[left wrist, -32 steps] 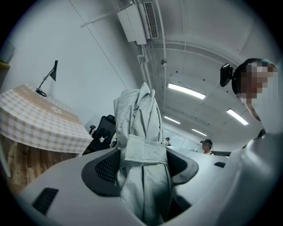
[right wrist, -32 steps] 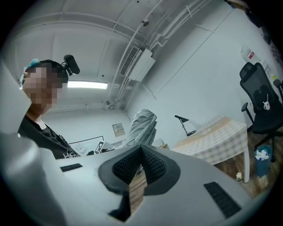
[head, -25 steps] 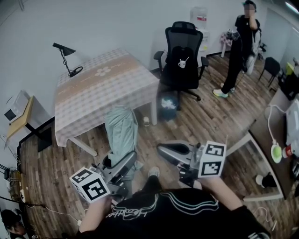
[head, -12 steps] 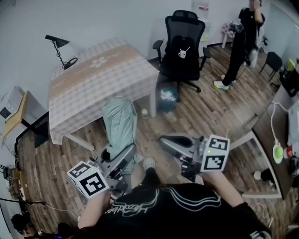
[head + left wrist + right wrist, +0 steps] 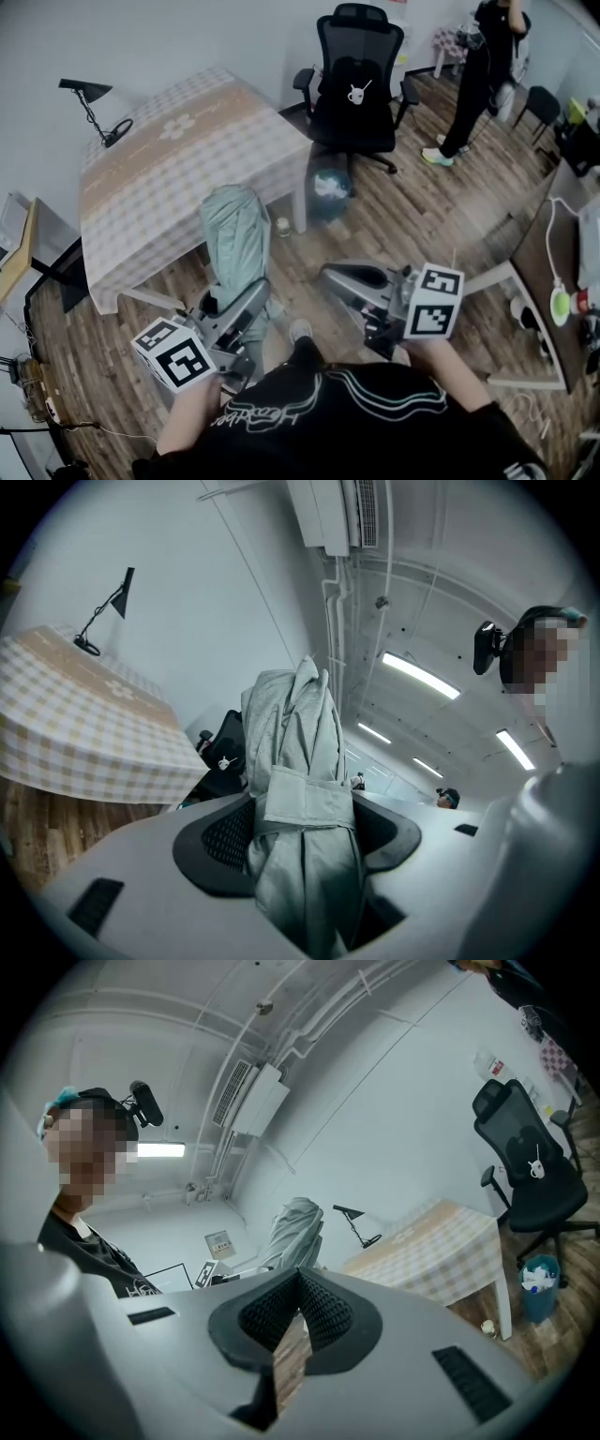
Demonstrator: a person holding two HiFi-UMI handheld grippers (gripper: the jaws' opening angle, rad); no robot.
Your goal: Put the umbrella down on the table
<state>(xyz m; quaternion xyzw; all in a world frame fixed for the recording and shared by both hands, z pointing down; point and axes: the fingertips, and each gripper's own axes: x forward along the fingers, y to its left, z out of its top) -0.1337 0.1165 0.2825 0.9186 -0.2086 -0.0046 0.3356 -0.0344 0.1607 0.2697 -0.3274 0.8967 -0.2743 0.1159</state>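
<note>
**A:** Checking the left gripper [image 5: 246, 298]: jaws clamped on the folded umbrella [image 5: 234, 239], with the pads pressing on both sides at its wrap strap [image 5: 302, 803].

**B:** Where's the umbrella sitting?

**A:** In the air, held only by that gripper. It's a pale grey-green bundle rising out of the jaws, over the wood floor [image 5: 412, 225]. It's just in front of the counter [image 5: 187, 169], on the near side by the corner leg. Not yet down on the top.

**B:** Right gripper [image 5: 330, 278]?

**A:** Jaws together, pad tips touching, nothing between them. It's beside the left one and apart from the umbrella.

**B:** Anything on the counter?

**A:** Checked cloth [image 5: 141, 234] hanging over the edges. Black desk lamp [image 5: 118, 132] at the far corner against the wall. Otherwise I can't make out anything else on it.

**B:** Surroundings?

**A:** Black office chair [image 5: 354, 89] just past the counter's right end. Small bin [image 5: 328, 187] on the floor next to the corner leg. A person [image 5: 483, 66] in dark clothes is standing well off at the far right.
</note>
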